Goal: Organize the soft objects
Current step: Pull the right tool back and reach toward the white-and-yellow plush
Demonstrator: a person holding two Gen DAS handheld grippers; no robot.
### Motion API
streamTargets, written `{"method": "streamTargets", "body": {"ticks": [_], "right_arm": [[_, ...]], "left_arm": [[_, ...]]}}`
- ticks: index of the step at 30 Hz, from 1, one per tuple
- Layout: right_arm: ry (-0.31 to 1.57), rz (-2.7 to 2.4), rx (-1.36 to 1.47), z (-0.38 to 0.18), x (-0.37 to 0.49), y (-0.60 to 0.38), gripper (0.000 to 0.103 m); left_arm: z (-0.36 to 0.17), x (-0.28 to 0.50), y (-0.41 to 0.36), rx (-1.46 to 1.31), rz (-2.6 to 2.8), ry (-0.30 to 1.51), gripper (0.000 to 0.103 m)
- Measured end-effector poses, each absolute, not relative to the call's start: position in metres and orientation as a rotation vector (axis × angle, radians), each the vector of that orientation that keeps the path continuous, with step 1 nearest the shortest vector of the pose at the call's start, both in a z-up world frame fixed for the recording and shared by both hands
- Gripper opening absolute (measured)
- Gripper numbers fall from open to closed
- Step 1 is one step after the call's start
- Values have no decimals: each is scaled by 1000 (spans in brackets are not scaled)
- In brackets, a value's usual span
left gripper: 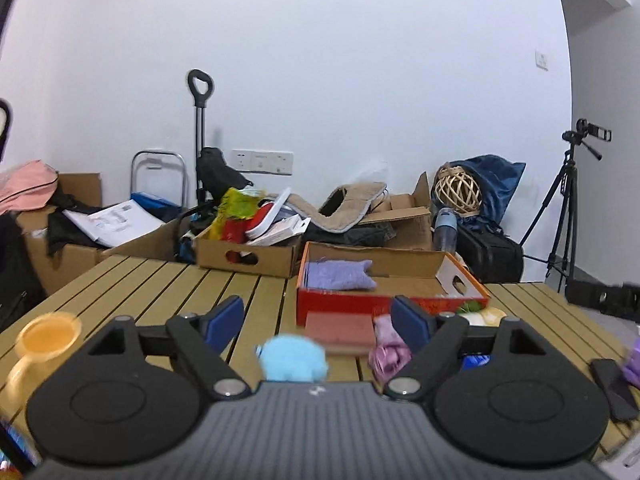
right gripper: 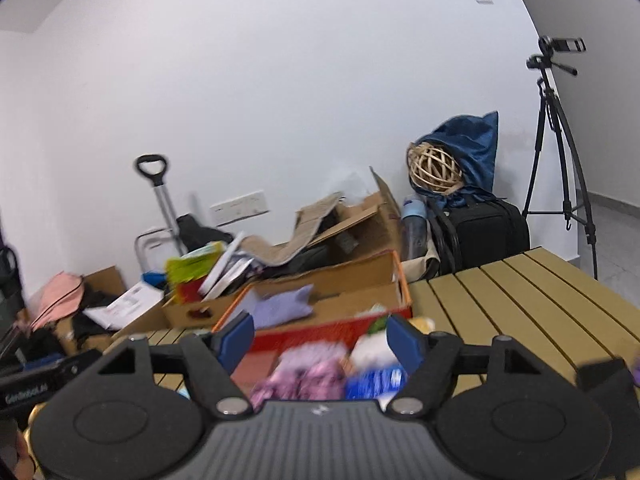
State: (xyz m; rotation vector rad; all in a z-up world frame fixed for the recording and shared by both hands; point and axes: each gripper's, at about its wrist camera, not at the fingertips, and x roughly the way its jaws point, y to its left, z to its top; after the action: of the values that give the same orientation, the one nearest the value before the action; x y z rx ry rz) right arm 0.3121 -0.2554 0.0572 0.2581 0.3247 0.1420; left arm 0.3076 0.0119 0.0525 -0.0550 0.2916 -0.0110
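Nearest the left gripper (left gripper: 318,322), whose two blue pads stand wide apart with nothing between them, one fluffy light-blue soft toy (left gripper: 293,358) lies on the slatted wooden table (left gripper: 160,288), blurred. Just right of it sits one crumpled pink-purple cloth (left gripper: 387,350), touching a flat reddish-brown pad (left gripper: 340,328). One yellow mug (left gripper: 44,344) stands at the left edge, and one dark flat object (left gripper: 614,388) lies at the right edge; what it is cannot be told.

Beyond these is one red-sided cardboard tray (left gripper: 340,304), and inside it, toward its left end, lies one lavender knitted cloth (left gripper: 340,275). One brown cardboard box (left gripper: 248,254) filled with mixed clutter stands behind the tray to the left. Farther back, one woven rattan ball (left gripper: 457,191) rests against blue fabric, and one tripod (left gripper: 560,216) carries a camera by the wall.

Seen from the right wrist, the right gripper (right gripper: 320,338) is likewise spread wide and holds nothing. Close under it lie the pink-purple cloth (right gripper: 304,378), one white soft item (right gripper: 370,354) and one blue-and-white item (right gripper: 376,384), all blurred.
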Motion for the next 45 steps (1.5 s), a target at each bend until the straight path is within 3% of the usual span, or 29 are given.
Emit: {"method": "streamTargets", "body": {"ticks": [5,11,25,32,41,45], "right_arm": [[295,209,168,62,221,-233,88],[278,207,84,52,140,-212,89],[289,190,70,51,127,-210,89],[320,170,80,46,164,-226,89],[416,106,176,37,292,-293,89],[481,88,163,17,368,-310,87]], "left_arm": [[55,218,12,0,-9,246,88],[39,144,4,13,-39,258,92],[37,142,13,-22,-36,276,94],[45,193,-10,-3,-108,267,94],[26,347,-77,-42,-245,388,93],[2,422,-105,-45,-247,446,81]]}}
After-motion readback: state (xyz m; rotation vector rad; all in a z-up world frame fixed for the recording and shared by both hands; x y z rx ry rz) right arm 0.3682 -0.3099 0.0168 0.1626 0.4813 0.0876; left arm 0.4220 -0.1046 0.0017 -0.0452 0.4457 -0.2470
